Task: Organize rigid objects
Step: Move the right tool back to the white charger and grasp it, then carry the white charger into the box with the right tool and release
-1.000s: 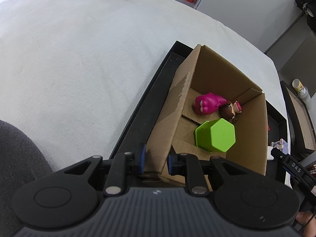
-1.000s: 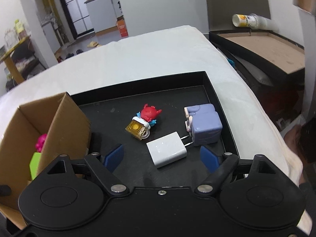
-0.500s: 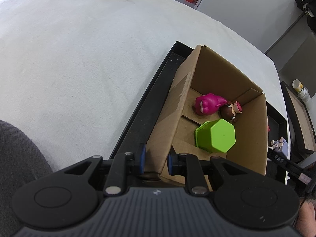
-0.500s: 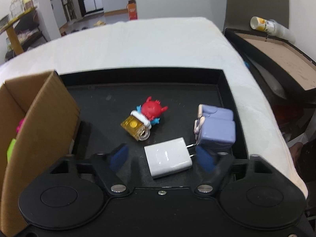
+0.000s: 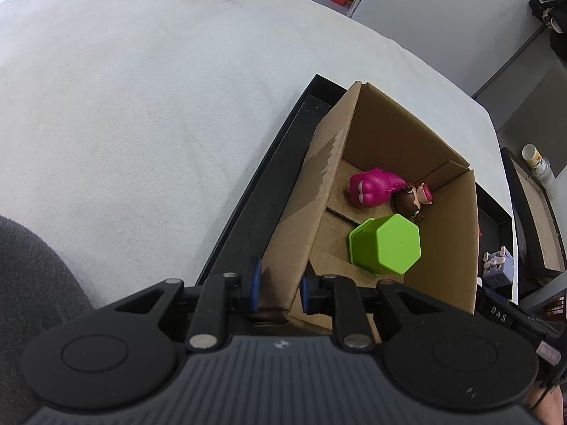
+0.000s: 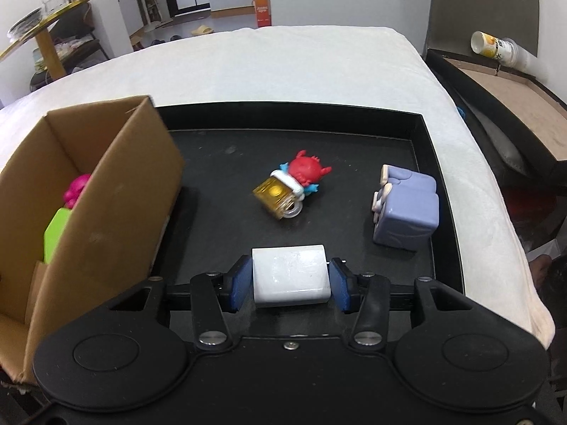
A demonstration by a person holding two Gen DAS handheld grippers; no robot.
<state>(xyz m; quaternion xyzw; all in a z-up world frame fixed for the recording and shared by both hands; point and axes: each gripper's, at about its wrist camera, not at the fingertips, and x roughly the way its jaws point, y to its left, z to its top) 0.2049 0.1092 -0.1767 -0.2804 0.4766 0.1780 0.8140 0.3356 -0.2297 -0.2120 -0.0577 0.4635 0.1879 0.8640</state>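
Black tray: your right gripper has just closed on the charger, ready to box; left gripper pinches the box wall.

Both wrist views steep, close — cardboard box shared

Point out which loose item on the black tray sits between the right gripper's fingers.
The white charger block; the red crab toy and lilac cube lie farther off.

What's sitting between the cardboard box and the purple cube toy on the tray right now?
In the right wrist view, the red crab toy on its yellow block lies between the cardboard box and the purple cube toy; around it, bare black tray.
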